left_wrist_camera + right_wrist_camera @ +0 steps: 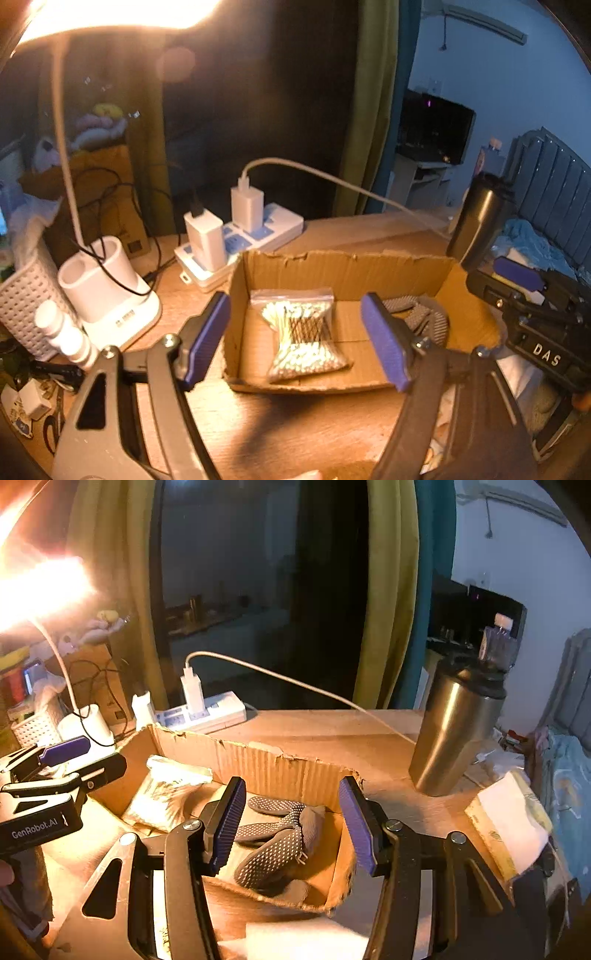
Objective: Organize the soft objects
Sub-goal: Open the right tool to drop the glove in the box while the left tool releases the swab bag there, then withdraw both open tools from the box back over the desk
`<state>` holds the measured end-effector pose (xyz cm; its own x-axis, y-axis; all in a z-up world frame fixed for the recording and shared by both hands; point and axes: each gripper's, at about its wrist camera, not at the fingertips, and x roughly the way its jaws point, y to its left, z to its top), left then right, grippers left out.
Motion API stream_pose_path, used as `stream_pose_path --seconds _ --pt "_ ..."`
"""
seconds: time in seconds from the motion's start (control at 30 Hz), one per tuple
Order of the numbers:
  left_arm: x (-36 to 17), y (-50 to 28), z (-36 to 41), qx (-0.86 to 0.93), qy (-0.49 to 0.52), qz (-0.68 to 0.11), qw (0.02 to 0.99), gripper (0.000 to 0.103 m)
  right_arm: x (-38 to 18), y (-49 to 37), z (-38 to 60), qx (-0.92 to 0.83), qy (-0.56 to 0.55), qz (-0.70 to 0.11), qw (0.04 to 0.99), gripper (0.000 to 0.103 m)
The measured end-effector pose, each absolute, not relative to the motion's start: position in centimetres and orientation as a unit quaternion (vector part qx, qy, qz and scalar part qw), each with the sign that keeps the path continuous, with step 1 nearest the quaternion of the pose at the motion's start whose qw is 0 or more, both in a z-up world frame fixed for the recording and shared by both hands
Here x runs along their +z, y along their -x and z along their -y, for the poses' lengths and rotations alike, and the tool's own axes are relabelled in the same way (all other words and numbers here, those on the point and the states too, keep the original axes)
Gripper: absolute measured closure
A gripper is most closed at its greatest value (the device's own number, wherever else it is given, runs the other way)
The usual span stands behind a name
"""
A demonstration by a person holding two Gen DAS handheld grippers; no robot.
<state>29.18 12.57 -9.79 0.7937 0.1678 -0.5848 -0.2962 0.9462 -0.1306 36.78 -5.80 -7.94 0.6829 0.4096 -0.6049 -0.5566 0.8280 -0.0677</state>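
A torn cardboard box sits on the wooden desk. A clear bag of cotton swabs lies flat in its left half. A pair of grey dotted socks lies in its right half. My left gripper is open and empty, hovering in front of the swab bag. My right gripper is open and empty, with its fingers either side of the socks, just above them. The left gripper also shows in the right wrist view.
A steel tumbler stands right of the box. A white power strip with chargers and a cable lies behind it. A lamp base and a white basket stand at left. White packets lie at right.
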Motion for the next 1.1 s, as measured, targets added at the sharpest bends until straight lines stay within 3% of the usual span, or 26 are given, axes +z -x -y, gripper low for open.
stream_pose_path --seconds 1.1 --pt "-2.2 -14.5 -8.5 0.114 0.092 -0.178 0.973 0.028 -1.0 -21.8 9.5 0.264 0.128 -0.204 0.934 0.047"
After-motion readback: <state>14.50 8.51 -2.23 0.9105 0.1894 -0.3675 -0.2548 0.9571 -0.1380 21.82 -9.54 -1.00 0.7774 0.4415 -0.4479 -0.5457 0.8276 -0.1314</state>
